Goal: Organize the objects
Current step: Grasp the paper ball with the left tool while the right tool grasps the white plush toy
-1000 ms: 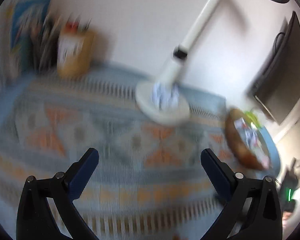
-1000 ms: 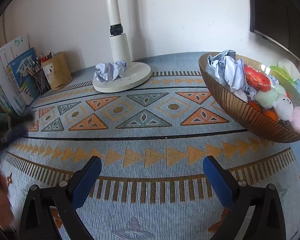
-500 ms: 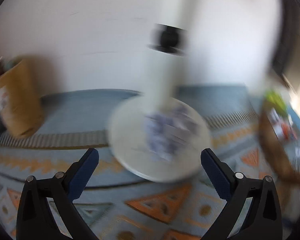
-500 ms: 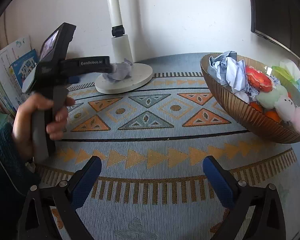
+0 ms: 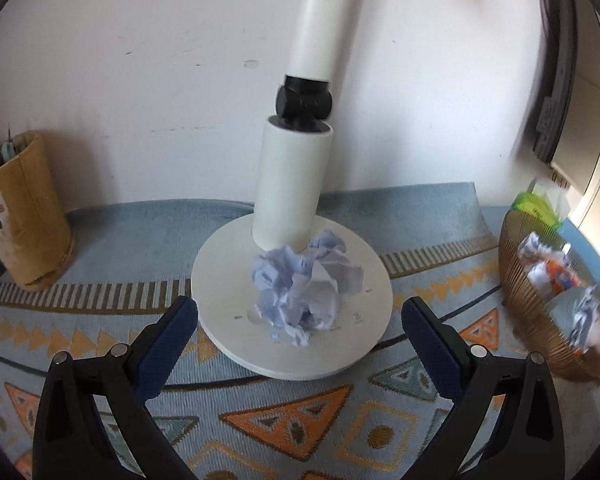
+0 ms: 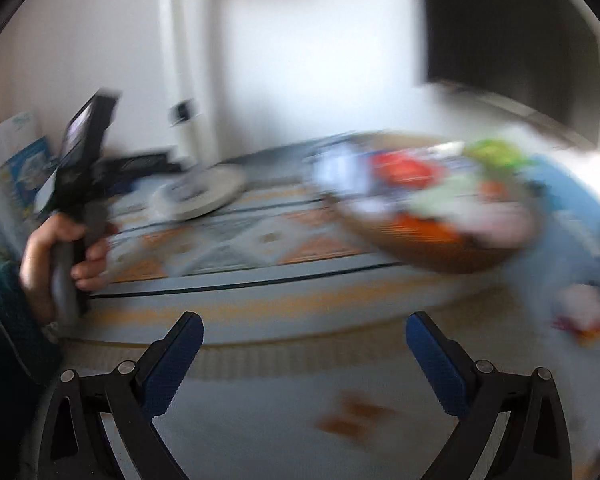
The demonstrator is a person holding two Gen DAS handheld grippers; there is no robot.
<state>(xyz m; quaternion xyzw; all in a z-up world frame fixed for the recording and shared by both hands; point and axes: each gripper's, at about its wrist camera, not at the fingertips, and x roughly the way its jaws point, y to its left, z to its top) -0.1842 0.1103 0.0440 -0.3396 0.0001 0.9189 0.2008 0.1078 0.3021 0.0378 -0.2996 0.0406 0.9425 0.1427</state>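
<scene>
Crumpled paper [image 5: 306, 286] lies just ahead between our left gripper [image 5: 299, 330] fingers, apart; we close next. Right gripper [image 6: 303, 346] spread, empty; bowl [image 6: 432, 254] probably ahead, blurred.

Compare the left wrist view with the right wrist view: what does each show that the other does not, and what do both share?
Only the left wrist view shows the crumpled paper ball lying on the lamp base, plus the tan pen holder, with the open left gripper aimed at the paper.

Only the right wrist view shows the person's hand holding the left gripper's handle, the books at the far left, and the open right gripper, which holds nothing.

Both show the patterned mat, the lamp base and the brown bowl of items, blurred in the right view.
</scene>
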